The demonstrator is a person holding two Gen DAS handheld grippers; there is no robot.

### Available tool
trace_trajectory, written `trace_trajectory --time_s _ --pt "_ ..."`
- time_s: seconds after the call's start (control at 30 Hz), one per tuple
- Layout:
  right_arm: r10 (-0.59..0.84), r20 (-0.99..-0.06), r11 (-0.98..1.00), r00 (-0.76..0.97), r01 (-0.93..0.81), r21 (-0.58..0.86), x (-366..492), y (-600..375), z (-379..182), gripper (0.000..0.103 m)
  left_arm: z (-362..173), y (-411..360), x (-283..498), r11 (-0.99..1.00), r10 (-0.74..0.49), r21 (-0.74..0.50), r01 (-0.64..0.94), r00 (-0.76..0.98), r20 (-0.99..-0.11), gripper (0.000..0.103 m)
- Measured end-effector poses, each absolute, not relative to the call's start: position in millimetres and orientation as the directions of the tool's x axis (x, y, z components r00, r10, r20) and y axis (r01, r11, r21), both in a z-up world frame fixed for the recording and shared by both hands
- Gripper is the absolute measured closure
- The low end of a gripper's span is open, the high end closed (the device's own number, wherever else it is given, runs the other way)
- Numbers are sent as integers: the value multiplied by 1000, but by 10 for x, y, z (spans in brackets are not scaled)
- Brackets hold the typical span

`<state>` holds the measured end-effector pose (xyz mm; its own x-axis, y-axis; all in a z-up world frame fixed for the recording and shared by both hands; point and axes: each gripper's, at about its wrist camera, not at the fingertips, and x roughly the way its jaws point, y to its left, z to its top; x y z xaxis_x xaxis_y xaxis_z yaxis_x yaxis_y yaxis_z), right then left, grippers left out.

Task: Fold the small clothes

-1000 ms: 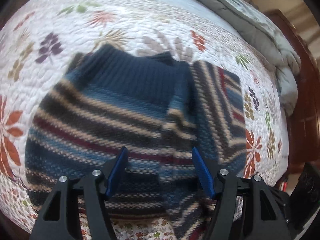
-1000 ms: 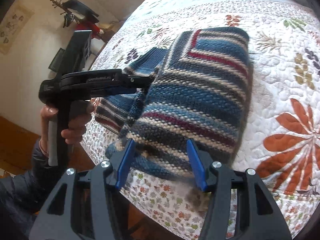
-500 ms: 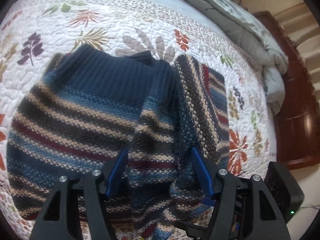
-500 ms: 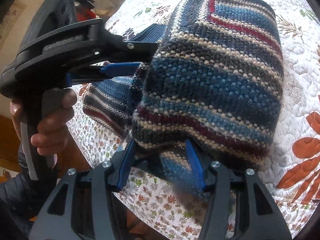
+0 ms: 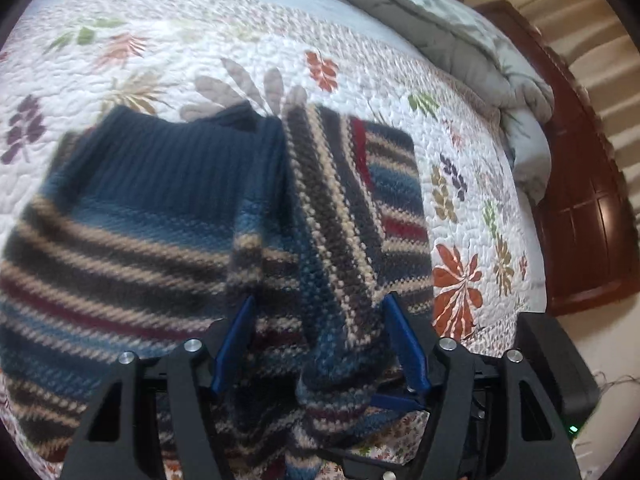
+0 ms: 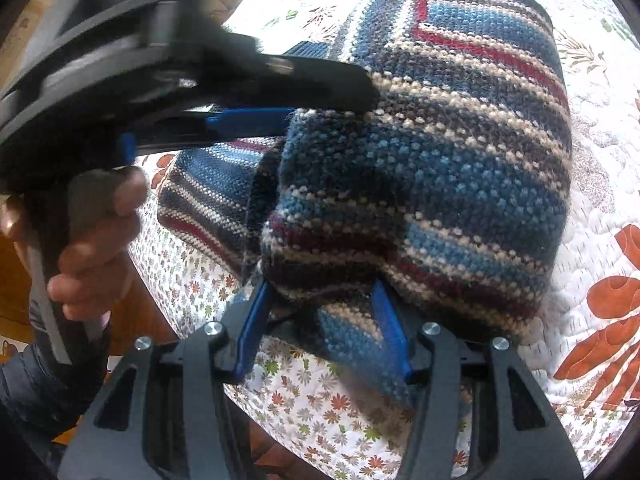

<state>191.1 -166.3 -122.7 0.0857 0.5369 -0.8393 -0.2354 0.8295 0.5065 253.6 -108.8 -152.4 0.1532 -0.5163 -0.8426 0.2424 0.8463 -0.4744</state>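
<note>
A striped knitted sweater [image 5: 132, 216] in blue, grey, cream and red lies on the quilted bed; its right part is folded over and shows in the right wrist view [image 6: 448, 160]. My left gripper [image 5: 318, 312] is open, its blue fingers either side of a bunched fold near the hem. My right gripper [image 6: 320, 292] is open, its jaws straddling the sweater's lower folded edge, knit between them. The left gripper [image 6: 332, 96] also shows in the right wrist view, held by a hand, its tip against the sweater.
The white floral quilt [image 5: 256, 40] covers the bed. A grey duvet [image 5: 472, 44] is bunched at the far right by the dark wooden bed frame [image 5: 588, 216]. The bed's near edge [image 6: 304, 400] drops to a wooden floor.
Both grippers have moved in onto the sweater's near edge. The right gripper's jaws have narrowed a little around the fold; the left gripper has shifted right over the bunched fold.
</note>
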Motion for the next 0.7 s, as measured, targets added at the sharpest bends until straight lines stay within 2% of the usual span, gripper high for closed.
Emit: trace_trajectory --time_s 0.17,0.3,0.37,0.47,0.57,0.7 --pt "538 -838 828 84 -239 508 1926 -1686 -1211 50 -1637 -1122 2611 818 -556 -518 249 115 -823 35" --pt "555 -827 816 94 -257 518 1908 -1713 -1107 49 -1667 -948 2648 803 -589 -566 185 109 -801 35" --pt "561 -822 811 93 -259 524 1900 -1725 -1101 48 -1603 -892 2614 820 -568 -542 185 137 -812 35" --pt "553 -828 814 91 -270 514 1911 -1725 -1106 48 -1430 -881 2524 868 -485 -437 235 217 -847 36" --pt "553 -828 815 94 -269 514 1924 -1705 -1110 48 -1414 -916 2530 888 -438 -381 259 221 -871 34" --pt "554 -827 815 93 -261 517 1939 -1709 -1131 47 -1569 -884 2626 868 -478 -435 238 167 -862 28"
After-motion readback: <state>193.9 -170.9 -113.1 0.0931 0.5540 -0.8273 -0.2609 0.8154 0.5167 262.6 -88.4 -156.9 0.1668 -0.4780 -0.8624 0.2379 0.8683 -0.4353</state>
